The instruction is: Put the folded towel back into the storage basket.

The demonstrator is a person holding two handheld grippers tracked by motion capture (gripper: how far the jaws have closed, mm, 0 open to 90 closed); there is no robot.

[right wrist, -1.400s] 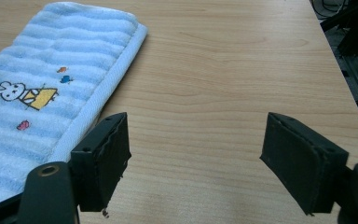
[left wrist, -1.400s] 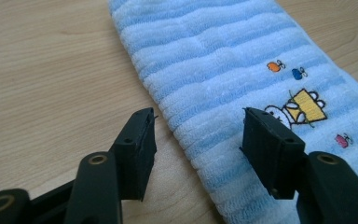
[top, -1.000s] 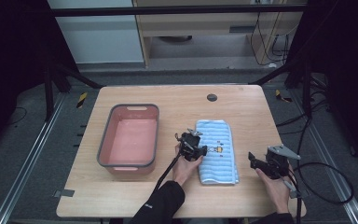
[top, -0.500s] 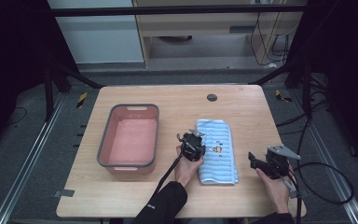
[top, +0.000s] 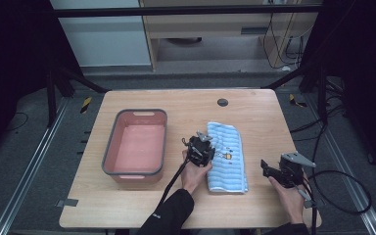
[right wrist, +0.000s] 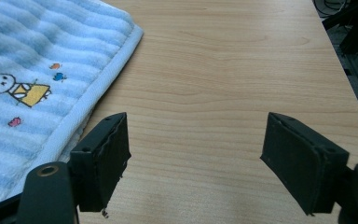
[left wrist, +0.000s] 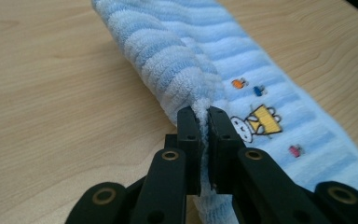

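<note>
The left tongs (left wrist: 204, 122) pinch the striped bunny towel's (top: 227, 155) edge, raising a fold ready to turn over. The right tongs (right wrist: 196, 161) gape empty near the surface's (top: 254, 110) right edge, leaving the towel room.

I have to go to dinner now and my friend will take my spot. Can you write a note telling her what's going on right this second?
Left hand-held gripper: shut on the towel's left edge, pinching a raised fold of it.
Right hand-held gripper: open, holding nothing, over bare table right of the towel.
Things: the blue striped towel with a bunny picture lies mid-table; the pink bin sits to its left, apparently with nothing in it.
Done: one edge gripped.
Left: probably folding the towel or moving it to the bin; the right gripper could take another edge.
</note>
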